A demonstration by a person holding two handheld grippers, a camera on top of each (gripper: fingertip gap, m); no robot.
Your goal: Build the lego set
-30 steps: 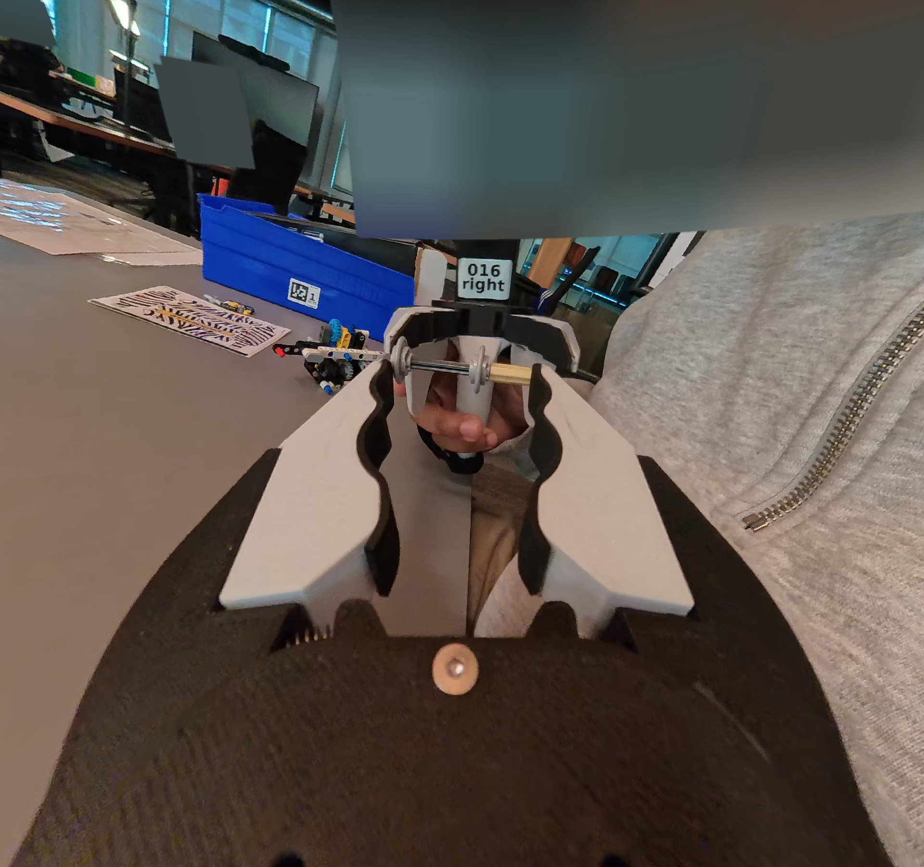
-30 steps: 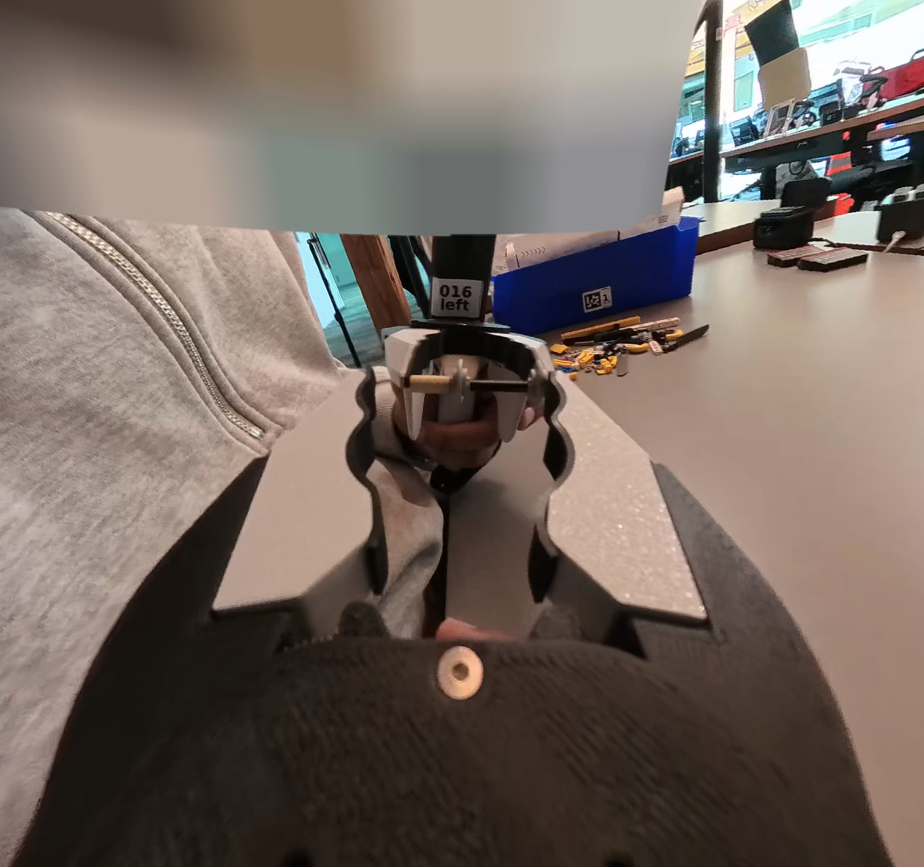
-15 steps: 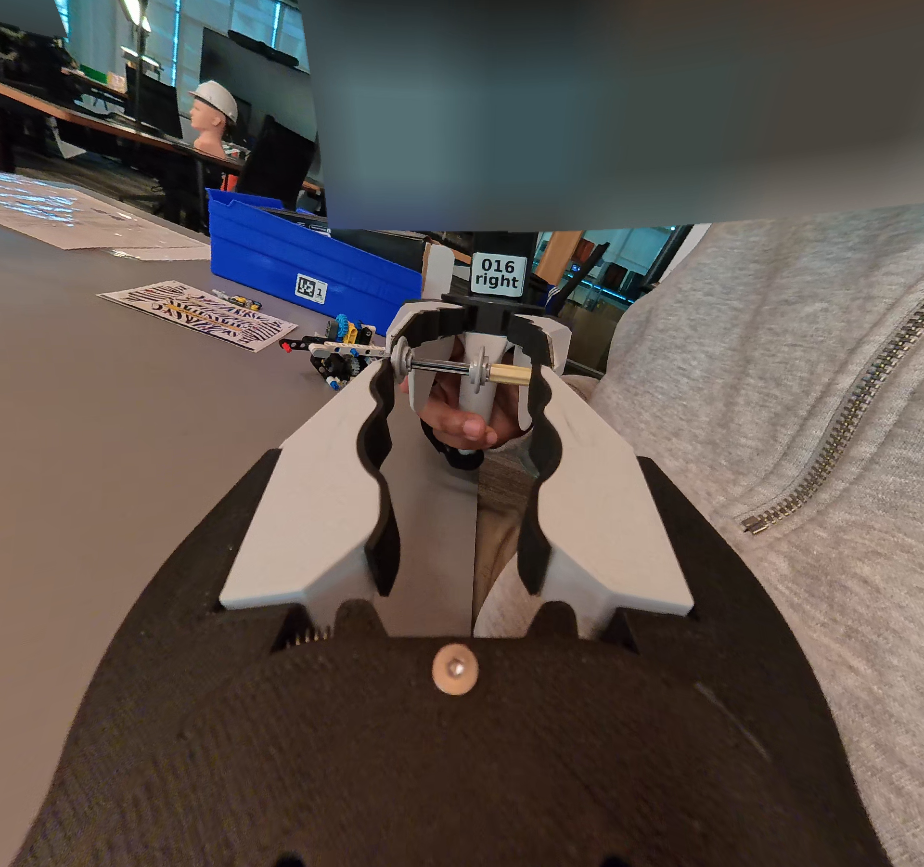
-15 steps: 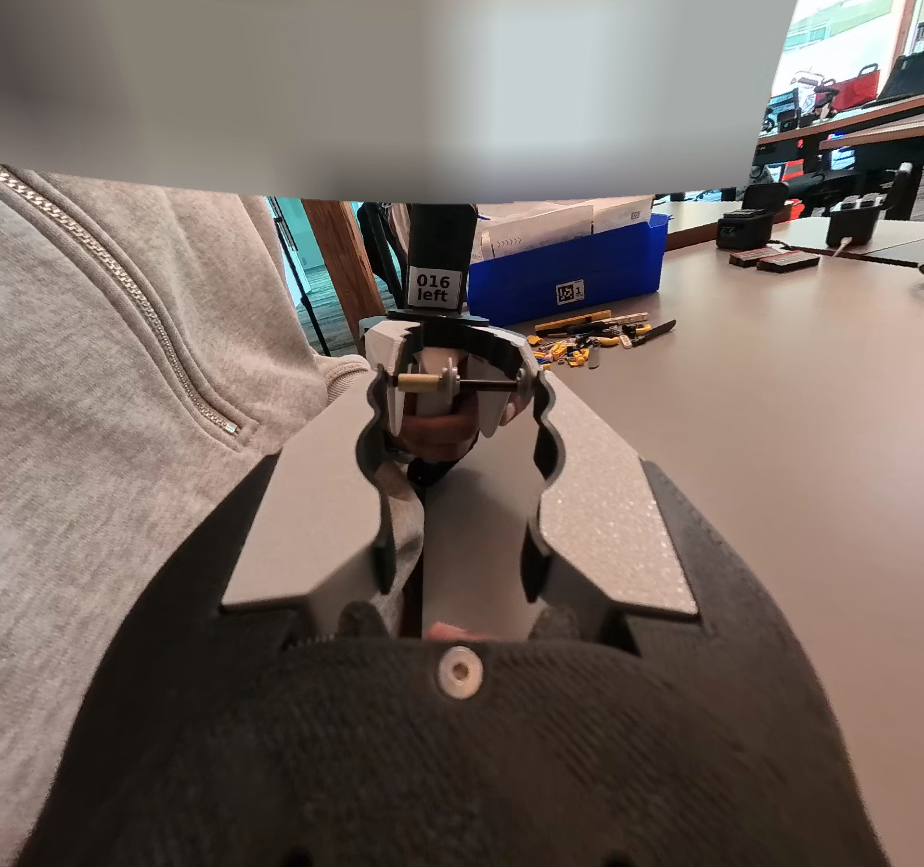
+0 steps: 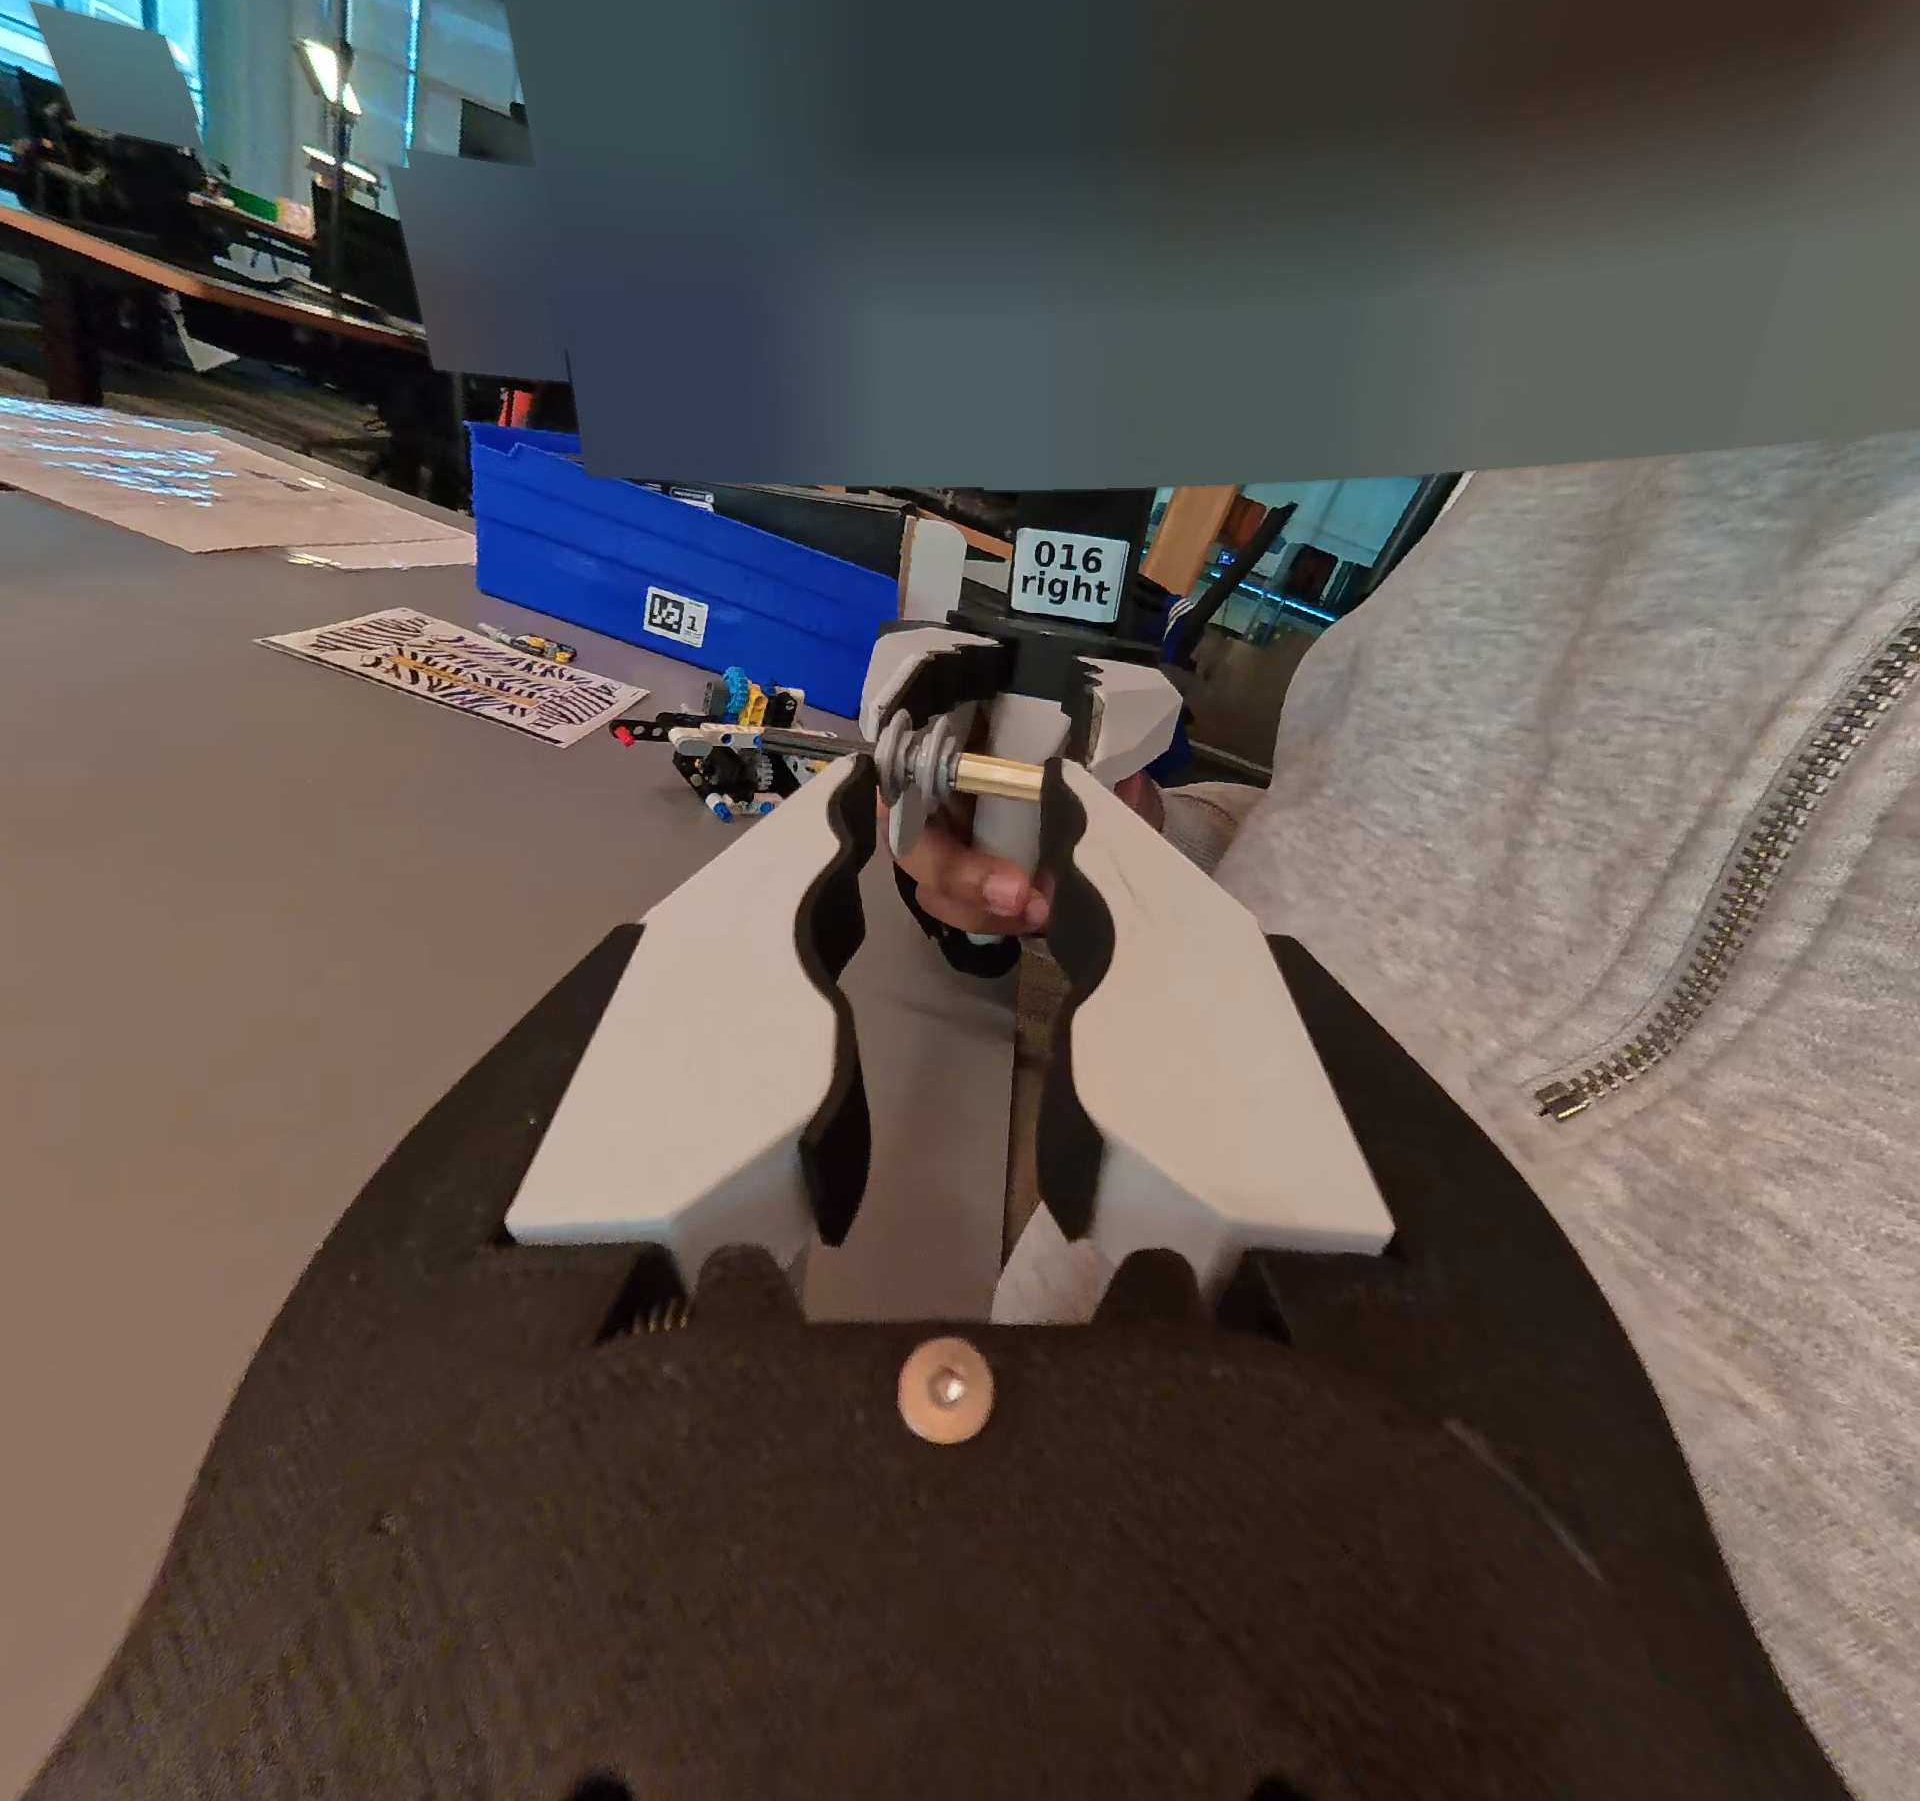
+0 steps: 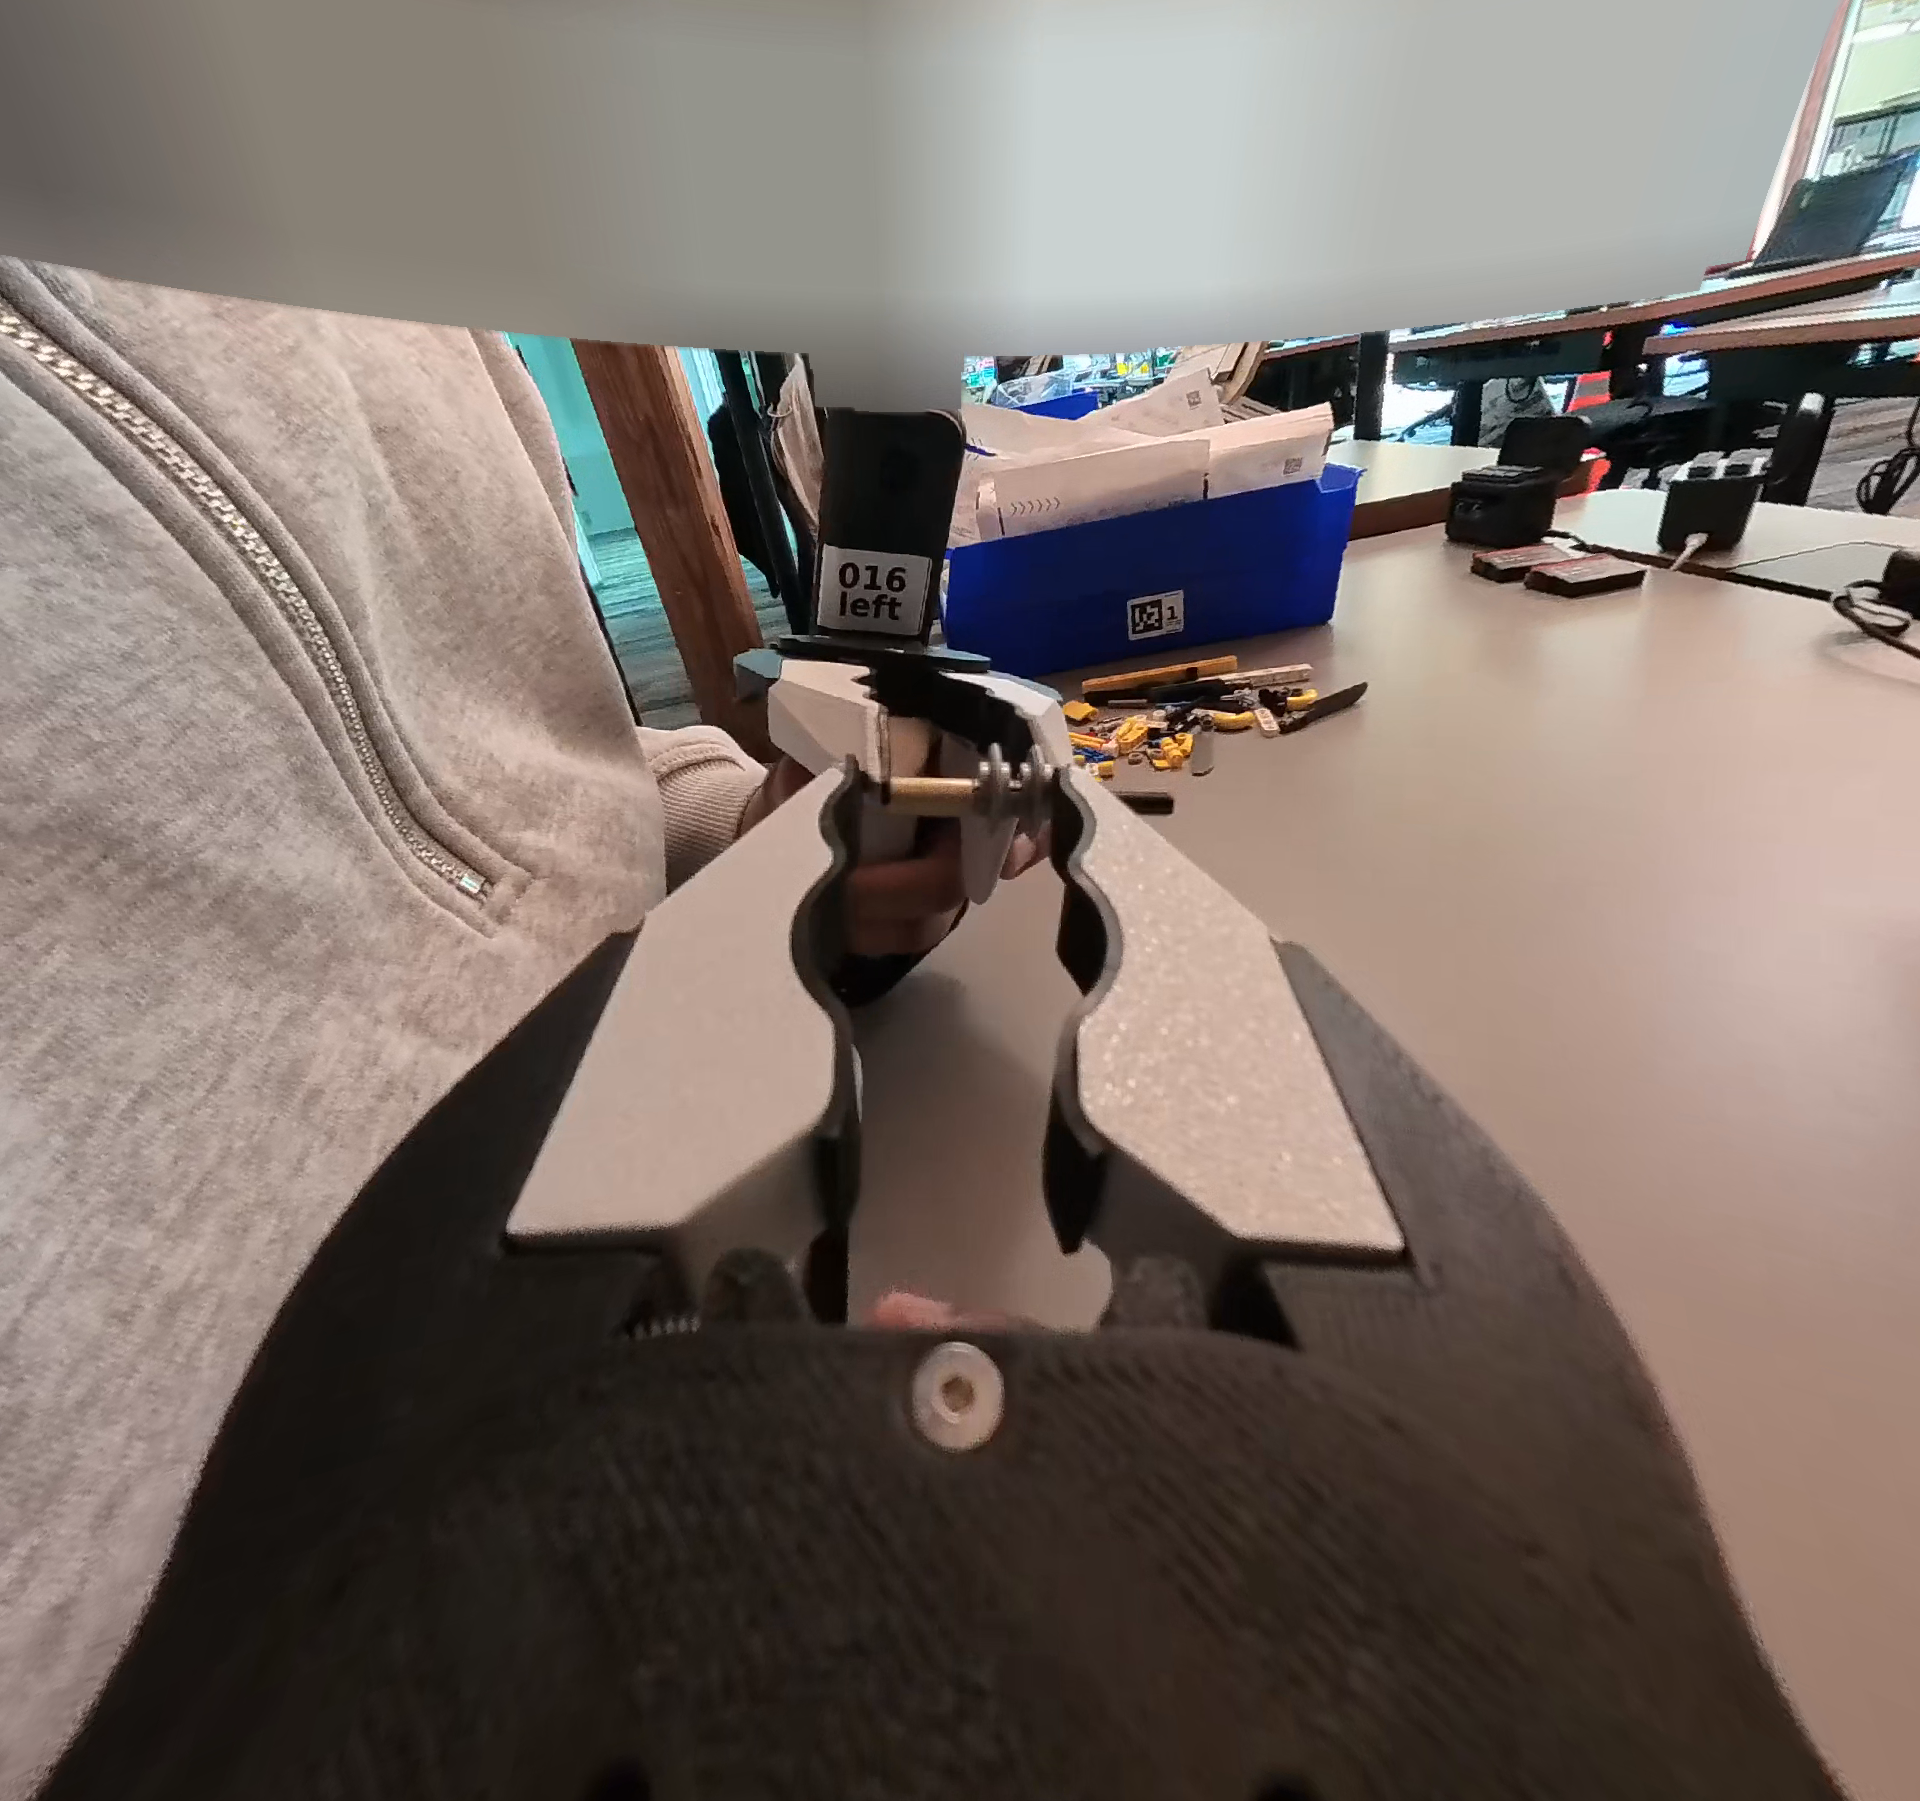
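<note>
My two grippers face each other tip to tip above the near table edge. A short black lego axle with a tan sleeve [image 5: 997,775] and two grey discs [image 5: 920,764] lies crosswise between the fingertips of my left gripper [image 5: 956,780], which pinches it end to end. In the right wrist view the same axle's sleeve [image 6: 925,788] and discs [image 6: 1008,785] span my right gripper [image 6: 956,790], which is also closed on it. A partly built lego model [image 5: 743,754] sits on the table behind. A hand shows behind each far gripper.
A blue bin [image 5: 675,577] and a striped sticker sheet [image 5: 452,676] lie beyond the model. A pile of loose lego pieces [image 6: 1174,728] lies before the paper-filled blue bin [image 6: 1143,577]. Black devices [image 6: 1496,504] sit far right. A person's grey zip hoodie [image 5: 1558,816] is close. Both grippers' tips are close together, under 4 cm apart. Left tips and right tips are each some 25 cm from the partly built lego model [image 5: 743,754].
Both grippers' fingers have narrowed on the axle. The two grey discs, spread apart before, now sit together at one end next to the tan sleeve. Both views have swung slightly.
</note>
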